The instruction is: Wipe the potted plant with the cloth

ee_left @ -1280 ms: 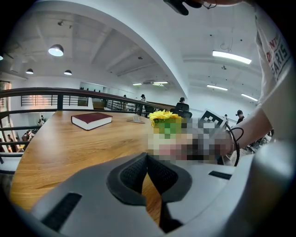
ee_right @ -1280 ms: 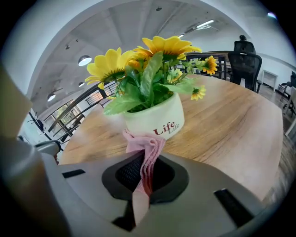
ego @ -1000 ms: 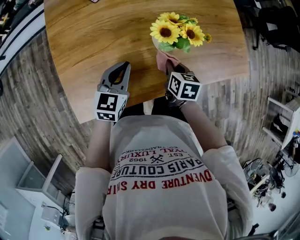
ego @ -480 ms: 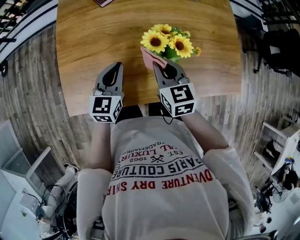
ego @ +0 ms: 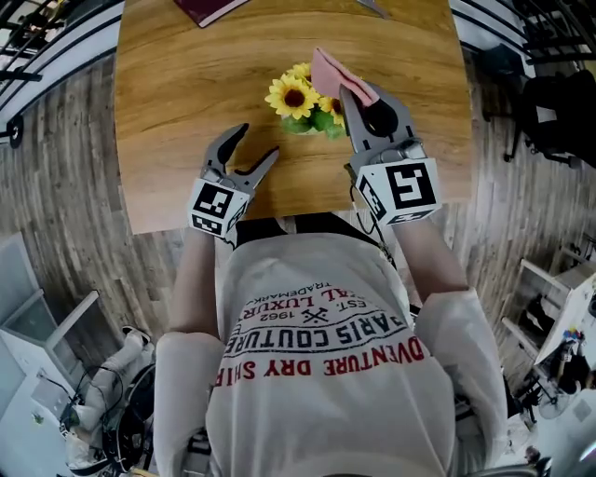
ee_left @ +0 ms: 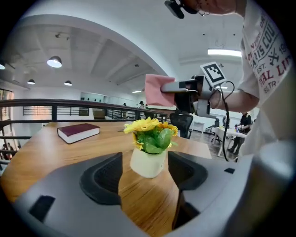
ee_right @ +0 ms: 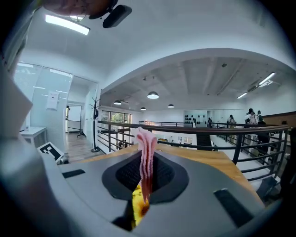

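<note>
A small white pot [ee_left: 147, 163] of yellow sunflowers [ego: 294, 97] stands on the wooden table [ego: 168, 112]. My right gripper [ego: 352, 91] is shut on a folded pink cloth [ego: 331, 72] and holds it raised over the right side of the flowers. In the right gripper view the cloth [ee_right: 147, 159] hangs pinched between the pads, with a sunflower [ee_right: 137, 206] below it. My left gripper [ego: 258, 143] is to the left of the plant and its jaws are opening. The pot shows in the gap just ahead of the jaws, untouched. The left gripper view also shows the cloth [ee_left: 158, 90] above the flowers [ee_left: 149, 127].
A dark red book [ee_left: 78, 132] lies on the far left part of the table, also seen at the top edge as the book [ego: 209, 7]. The table's near edge [ego: 279, 211] runs just in front of the person. Railings and office furniture surround the table.
My right gripper has risen with the cloth from beside the pot to above the flowers. My left gripper has moved toward the plant and its jaws have parted.
</note>
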Demonstrator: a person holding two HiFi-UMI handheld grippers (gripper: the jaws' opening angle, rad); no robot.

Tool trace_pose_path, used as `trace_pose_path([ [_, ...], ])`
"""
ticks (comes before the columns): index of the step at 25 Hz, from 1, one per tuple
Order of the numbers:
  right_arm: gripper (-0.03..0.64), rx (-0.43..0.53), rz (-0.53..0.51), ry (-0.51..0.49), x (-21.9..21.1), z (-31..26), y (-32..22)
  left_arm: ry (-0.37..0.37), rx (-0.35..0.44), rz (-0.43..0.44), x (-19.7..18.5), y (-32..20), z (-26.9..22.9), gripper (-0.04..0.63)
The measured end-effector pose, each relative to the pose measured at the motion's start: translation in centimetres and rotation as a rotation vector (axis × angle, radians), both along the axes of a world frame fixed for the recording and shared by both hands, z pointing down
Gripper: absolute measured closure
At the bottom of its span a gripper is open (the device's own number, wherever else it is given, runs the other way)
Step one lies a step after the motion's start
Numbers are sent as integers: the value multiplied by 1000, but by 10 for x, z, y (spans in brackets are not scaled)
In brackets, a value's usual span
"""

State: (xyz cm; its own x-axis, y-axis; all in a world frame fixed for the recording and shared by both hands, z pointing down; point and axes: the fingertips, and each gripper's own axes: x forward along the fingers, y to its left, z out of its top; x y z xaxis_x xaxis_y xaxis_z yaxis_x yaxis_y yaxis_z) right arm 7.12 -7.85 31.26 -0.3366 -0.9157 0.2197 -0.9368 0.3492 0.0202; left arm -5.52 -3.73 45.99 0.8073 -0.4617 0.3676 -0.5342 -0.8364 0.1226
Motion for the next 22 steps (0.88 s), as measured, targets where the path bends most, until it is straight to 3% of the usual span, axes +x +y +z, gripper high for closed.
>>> trace_pose_path([
  [3, 580, -2, 16, 4, 24, 6, -4, -44, 1, 94, 26, -5, 19, 193],
  [8, 580, -6, 4, 20, 45, 20, -9, -99, 8, 207, 65, -17, 47, 112],
  [22, 580, -55, 10, 0, 76, 42, -26, -144, -17, 409, 112, -34, 83, 86],
])
